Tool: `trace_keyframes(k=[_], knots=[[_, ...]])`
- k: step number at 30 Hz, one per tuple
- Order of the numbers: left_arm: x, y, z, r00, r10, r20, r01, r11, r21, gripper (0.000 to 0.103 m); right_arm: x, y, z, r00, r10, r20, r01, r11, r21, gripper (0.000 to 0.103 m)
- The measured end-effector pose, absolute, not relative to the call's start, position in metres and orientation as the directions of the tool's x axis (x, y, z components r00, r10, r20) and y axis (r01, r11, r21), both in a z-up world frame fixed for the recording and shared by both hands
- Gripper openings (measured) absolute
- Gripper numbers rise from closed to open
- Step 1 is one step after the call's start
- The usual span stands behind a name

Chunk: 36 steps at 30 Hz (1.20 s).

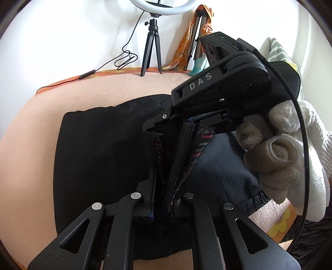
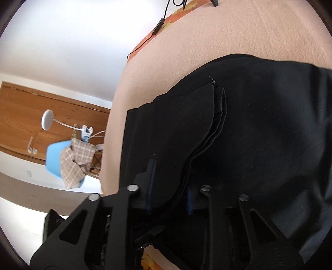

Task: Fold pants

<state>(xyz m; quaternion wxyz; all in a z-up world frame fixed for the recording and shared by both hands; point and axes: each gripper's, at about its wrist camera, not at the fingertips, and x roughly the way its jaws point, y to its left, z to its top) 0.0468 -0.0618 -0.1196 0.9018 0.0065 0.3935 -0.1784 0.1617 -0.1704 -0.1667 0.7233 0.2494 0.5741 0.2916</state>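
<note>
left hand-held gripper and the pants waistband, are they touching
Touching. The left wrist view shows the left hand-held gripper with its fingers closed on the striped-lined waistband of the black pants, fabric pinched between them.

Both views are bright with soft, even daylight; a lit ring light [image 1: 159, 6] glows far ahead of the left gripper [image 1: 164, 187], and the white wall [image 1: 72, 37] around it is nearly blown out; shadows are faint. The black pants [image 2: 259, 124] ahead of the right gripper [image 2: 170, 187] swallow detail, their folds barely readable; the chair [image 2: 56, 153] off to its left is slightly soft. Fisheye bending curves every edge; a dark vignette rings each frame's corners.
</note>
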Motion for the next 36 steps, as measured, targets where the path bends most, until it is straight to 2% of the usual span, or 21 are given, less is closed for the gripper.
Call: trace_keyframes(k=[4, 6, 17, 18, 22, 24, 26, 36], knots=[[0.045, -0.066, -0.114, 0.623, -0.342, -0.704, 0.342, 0.928, -0.148, 0.008, 0.158, -0.176, -0.153, 0.226, 0.682, -0.695, -0.171, 0.73, 0.661, 0.005], [0.042, -0.067, -0.114, 0.613, -0.36, -0.703, 0.354, 0.921, -0.163, 0.014, 0.156, -0.18, -0.143, 0.259, 0.665, -0.7, -0.196, 0.746, 0.637, 0.005], [0.028, -0.083, -0.106, 0.567, -0.451, -0.689, 0.411, 0.88, -0.238, 0.015, 0.144, -0.203, -0.117, 0.358, 0.603, -0.713, -0.245, 0.797, 0.552, 0.004], [0.027, -0.086, -0.105, 0.557, -0.455, -0.695, 0.417, 0.877, -0.24, 0.021, 0.143, -0.205, -0.116, 0.37, 0.594, -0.714, -0.244, 0.804, 0.542, 0.004], [0.021, -0.095, -0.102, 0.541, -0.47, -0.697, 0.435, 0.866, -0.247, 0.027, 0.139, -0.232, -0.11, 0.407, 0.569, -0.714, -0.225, 0.82, 0.526, 0.004], [0.02, -0.099, -0.102, 0.534, -0.47, -0.703, 0.44, 0.864, -0.243, 0.038, 0.137, -0.243, -0.109, 0.418, 0.561, -0.715, -0.216, 0.826, 0.521, 0.004], [0.018, -0.104, -0.101, 0.54, -0.453, -0.709, 0.446, 0.869, -0.216, 0.045, 0.136, -0.253, -0.109, 0.43, 0.545, -0.72, -0.207, 0.835, 0.509, 0.004], [0.019, -0.114, -0.095, 0.548, -0.446, -0.708, 0.457, 0.868, -0.194, 0.05, 0.133, -0.299, -0.118, 0.454, 0.49, -0.744, -0.155, 0.866, 0.476, 0.004]])
